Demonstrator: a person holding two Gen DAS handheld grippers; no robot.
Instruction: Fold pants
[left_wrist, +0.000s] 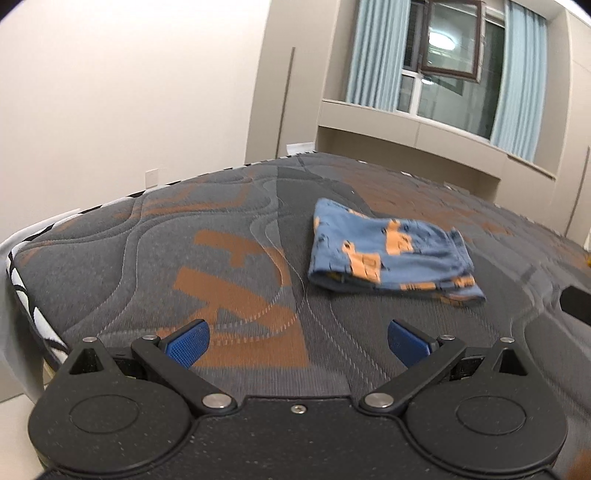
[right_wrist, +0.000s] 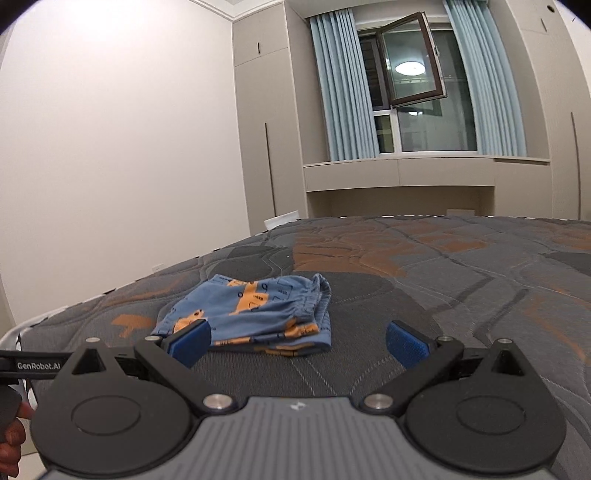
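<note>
Small blue pants (left_wrist: 391, 251) with orange prints lie folded in a compact stack on the mattress (left_wrist: 147, 258). In the left wrist view they sit ahead and to the right of my left gripper (left_wrist: 297, 345), which is open, empty and held apart from them. In the right wrist view the pants (right_wrist: 258, 314) lie just ahead and left of centre, with the elastic waistband on the right. My right gripper (right_wrist: 297, 345) is open and empty; its left fingertip (right_wrist: 190, 345) overlaps the pants' near corner in the image.
The grey and orange quilted mattress (right_wrist: 461, 295) fills the foreground. Its left edge (left_wrist: 22, 280) drops off beside a white wall. Cabinets, a window and blue curtains (right_wrist: 343, 88) stand beyond the far edge. The other gripper's body (right_wrist: 33, 365) shows at the left.
</note>
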